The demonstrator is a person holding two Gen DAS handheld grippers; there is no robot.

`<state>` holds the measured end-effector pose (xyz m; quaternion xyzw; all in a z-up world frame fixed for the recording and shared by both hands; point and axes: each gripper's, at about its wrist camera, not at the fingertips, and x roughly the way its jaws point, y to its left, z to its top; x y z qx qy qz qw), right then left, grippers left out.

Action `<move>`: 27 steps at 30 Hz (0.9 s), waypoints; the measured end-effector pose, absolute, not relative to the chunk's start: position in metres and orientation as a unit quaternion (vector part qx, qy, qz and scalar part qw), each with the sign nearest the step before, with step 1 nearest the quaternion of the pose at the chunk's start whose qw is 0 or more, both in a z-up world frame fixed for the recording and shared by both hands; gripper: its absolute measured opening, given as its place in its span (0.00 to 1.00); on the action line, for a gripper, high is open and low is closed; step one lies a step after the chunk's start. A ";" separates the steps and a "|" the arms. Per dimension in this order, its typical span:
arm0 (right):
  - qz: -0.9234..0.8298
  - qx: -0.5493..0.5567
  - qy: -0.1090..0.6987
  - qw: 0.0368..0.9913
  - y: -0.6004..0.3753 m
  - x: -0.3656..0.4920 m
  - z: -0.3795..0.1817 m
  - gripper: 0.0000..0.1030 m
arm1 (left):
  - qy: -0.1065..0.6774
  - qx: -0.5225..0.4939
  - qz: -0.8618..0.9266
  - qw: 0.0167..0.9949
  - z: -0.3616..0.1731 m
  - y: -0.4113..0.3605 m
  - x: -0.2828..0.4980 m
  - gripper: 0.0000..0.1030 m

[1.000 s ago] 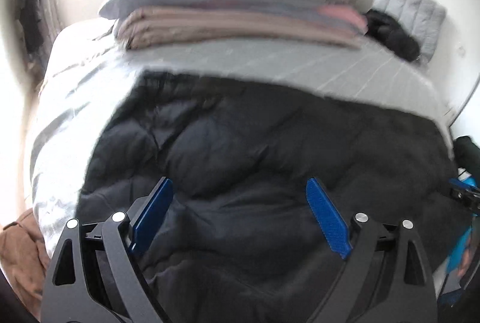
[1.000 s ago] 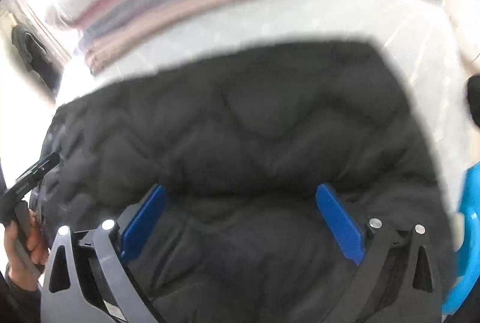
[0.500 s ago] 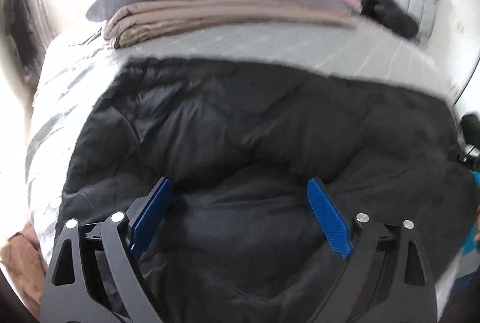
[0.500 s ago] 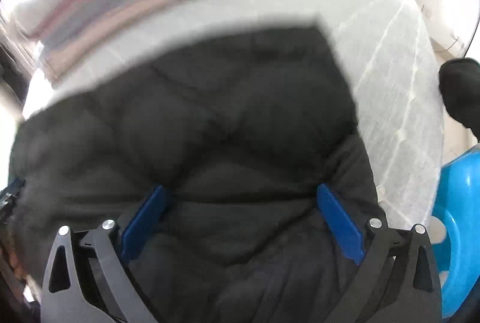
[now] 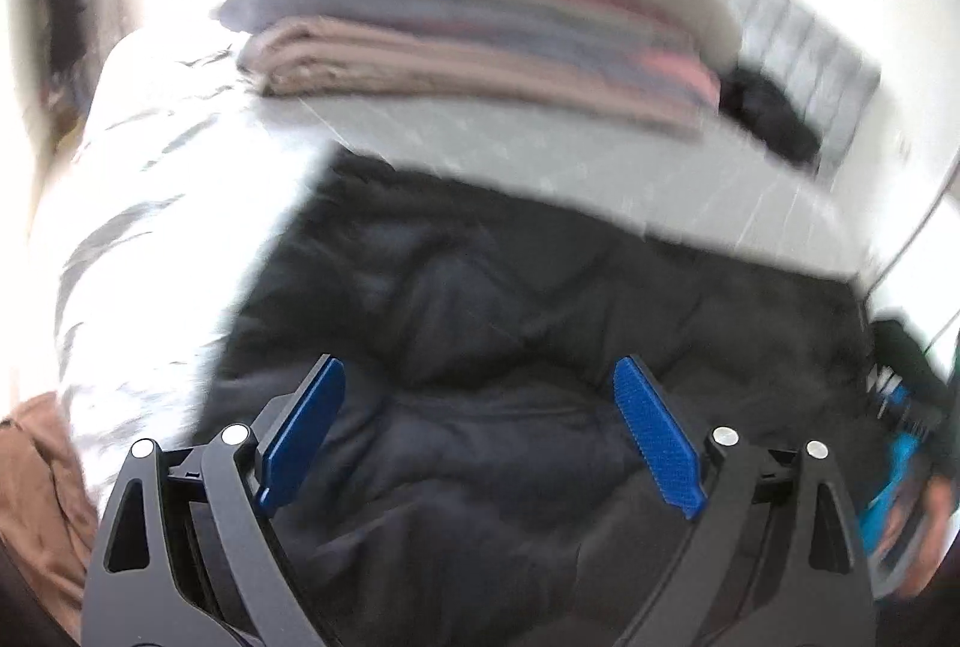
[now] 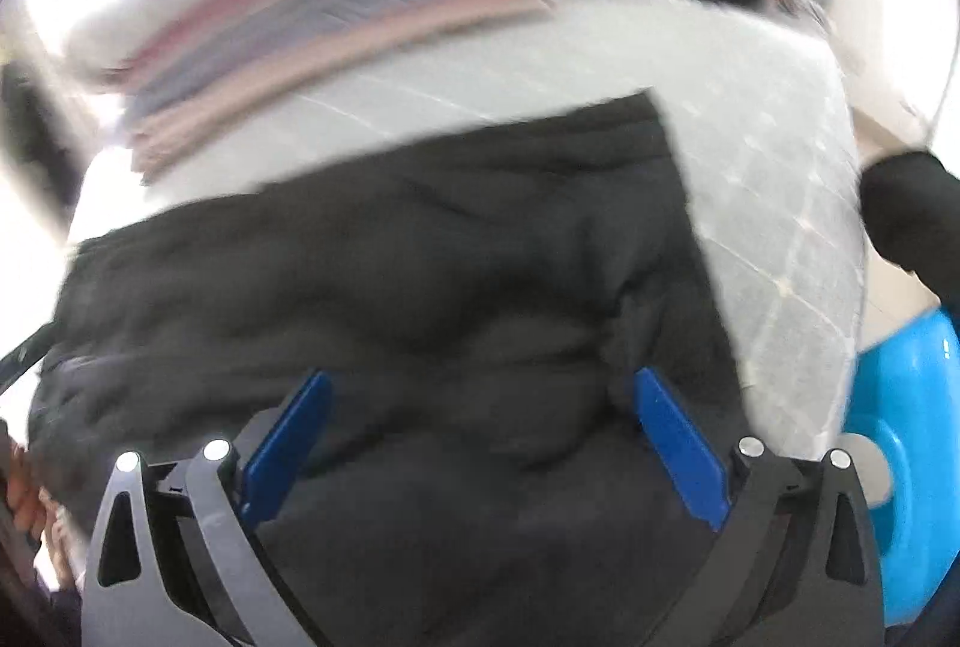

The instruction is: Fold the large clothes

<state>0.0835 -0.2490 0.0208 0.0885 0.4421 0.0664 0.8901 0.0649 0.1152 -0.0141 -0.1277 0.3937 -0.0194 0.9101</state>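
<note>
A black quilted jacket (image 5: 510, 299) lies spread on a pale grey bed (image 5: 540, 167), and it fills the lower half of both wrist views. My left gripper (image 5: 480, 377) hovers open over the jacket's left part, blue pads wide apart with nothing between them. The same jacket (image 6: 390, 257) shows in the right wrist view, its far right corner near the bed's right side. My right gripper (image 6: 480, 389) stands open over its near part, fabric bulging between the fingers without being pinched. Both views are blurred by motion.
A stack of folded pink, grey and beige clothes (image 5: 480, 29) sits at the far end of the bed, with a dark garment (image 5: 768, 113) beside it. A blue plastic stool (image 6: 912, 467) stands at the right. A brown cloth (image 5: 36, 491) lies at the bed's left edge.
Both grippers stay open. The left view has swung right, showing more bare sheet at the left. The right view has dropped closer over the jacket, whose fabric now looks more rumpled.
</note>
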 end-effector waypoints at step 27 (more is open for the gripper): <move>0.196 0.170 0.450 0.855 -0.167 0.068 -0.026 0.95 | 0.427 -0.561 -0.039 0.708 -0.119 0.230 -0.054 0.85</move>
